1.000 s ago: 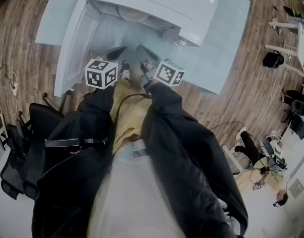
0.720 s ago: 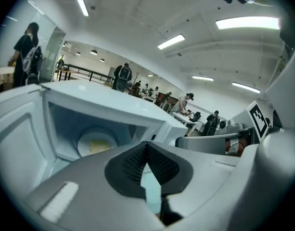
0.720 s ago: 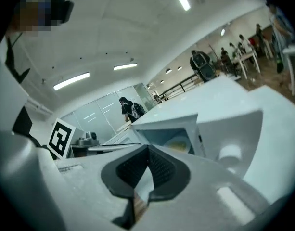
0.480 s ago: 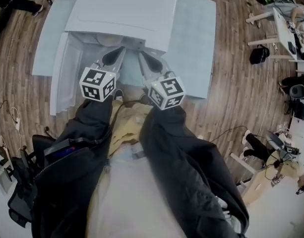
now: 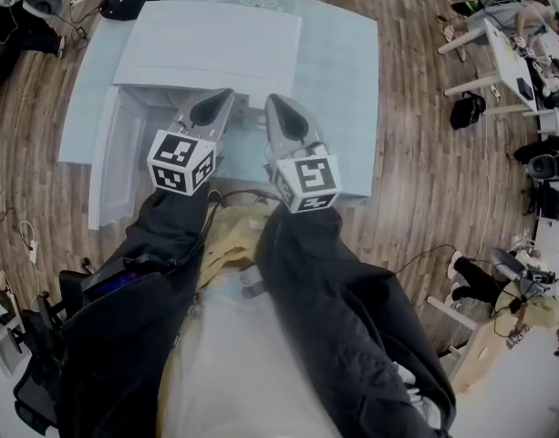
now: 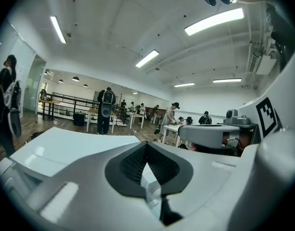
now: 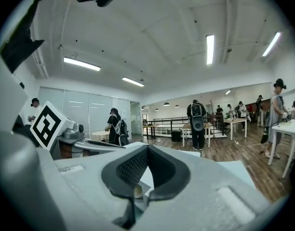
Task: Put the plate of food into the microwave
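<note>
Head view has left gripper (image 5: 222,99) and right gripper (image 5: 275,106), jaws closed, above microwave (image 5: 206,48)

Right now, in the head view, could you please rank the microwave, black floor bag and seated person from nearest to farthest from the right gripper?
1. The microwave, directly ahead of the right gripper.
2. The black bag, on the floor at right.
3. The seated person, lower right corner.
</note>
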Action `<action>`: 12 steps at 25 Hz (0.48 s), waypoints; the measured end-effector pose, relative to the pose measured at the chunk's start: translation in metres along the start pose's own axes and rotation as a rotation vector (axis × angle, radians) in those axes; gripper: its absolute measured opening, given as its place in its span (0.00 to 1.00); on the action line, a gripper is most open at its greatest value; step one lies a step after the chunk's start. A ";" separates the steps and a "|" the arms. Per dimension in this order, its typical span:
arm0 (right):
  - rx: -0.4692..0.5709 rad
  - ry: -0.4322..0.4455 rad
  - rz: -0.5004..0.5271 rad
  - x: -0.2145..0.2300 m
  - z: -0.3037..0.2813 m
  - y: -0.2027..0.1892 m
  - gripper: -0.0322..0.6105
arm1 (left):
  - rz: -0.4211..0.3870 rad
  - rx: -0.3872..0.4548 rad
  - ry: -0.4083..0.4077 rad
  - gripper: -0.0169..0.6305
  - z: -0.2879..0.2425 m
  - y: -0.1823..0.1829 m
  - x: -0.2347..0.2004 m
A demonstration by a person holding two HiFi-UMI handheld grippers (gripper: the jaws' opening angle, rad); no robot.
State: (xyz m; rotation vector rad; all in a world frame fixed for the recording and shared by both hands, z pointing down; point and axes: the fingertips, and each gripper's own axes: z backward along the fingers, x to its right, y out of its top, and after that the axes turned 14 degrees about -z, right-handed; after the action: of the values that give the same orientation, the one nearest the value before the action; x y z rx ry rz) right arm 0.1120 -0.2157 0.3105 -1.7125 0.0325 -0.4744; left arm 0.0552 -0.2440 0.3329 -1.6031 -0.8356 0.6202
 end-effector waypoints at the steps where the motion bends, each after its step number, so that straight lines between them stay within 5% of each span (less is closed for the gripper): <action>1: 0.004 -0.003 0.002 0.002 0.000 0.002 0.04 | -0.004 0.004 0.000 0.02 -0.001 0.003 0.000; 12: 0.018 -0.025 0.002 0.013 -0.003 0.008 0.04 | -0.015 -0.006 0.010 0.02 -0.008 0.004 0.000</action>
State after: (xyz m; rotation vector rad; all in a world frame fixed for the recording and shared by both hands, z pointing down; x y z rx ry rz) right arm 0.1248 -0.2234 0.3073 -1.7001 0.0122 -0.4504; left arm 0.0622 -0.2497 0.3302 -1.6032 -0.8417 0.5990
